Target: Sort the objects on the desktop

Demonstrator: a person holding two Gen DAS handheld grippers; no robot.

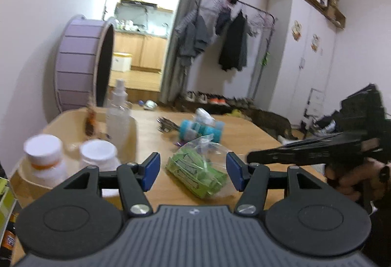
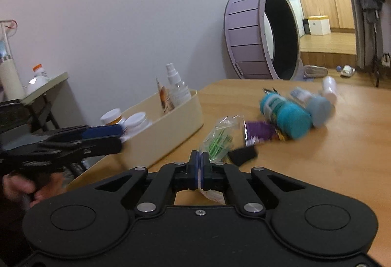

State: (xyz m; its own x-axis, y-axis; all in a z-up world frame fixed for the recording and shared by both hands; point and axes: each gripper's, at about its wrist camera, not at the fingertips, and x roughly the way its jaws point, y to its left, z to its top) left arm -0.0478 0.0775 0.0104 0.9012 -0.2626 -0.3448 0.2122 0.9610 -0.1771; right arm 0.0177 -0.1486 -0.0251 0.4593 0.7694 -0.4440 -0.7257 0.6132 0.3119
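Note:
A clear bag of green pieces lies on the wooden table. My right gripper is shut on the bag's thin plastic edge, which shows white between the blue pads. In the left wrist view the right gripper reaches in from the right, by the bag. My left gripper is open and hovers just short of the bag, holding nothing. It also shows as the left gripper beside the cream bin.
The bin holds two white-capped bottles and a spray bottle. Teal bottles, a purple packet and a small black object lie beyond the bag. A purple wheel stands behind the table.

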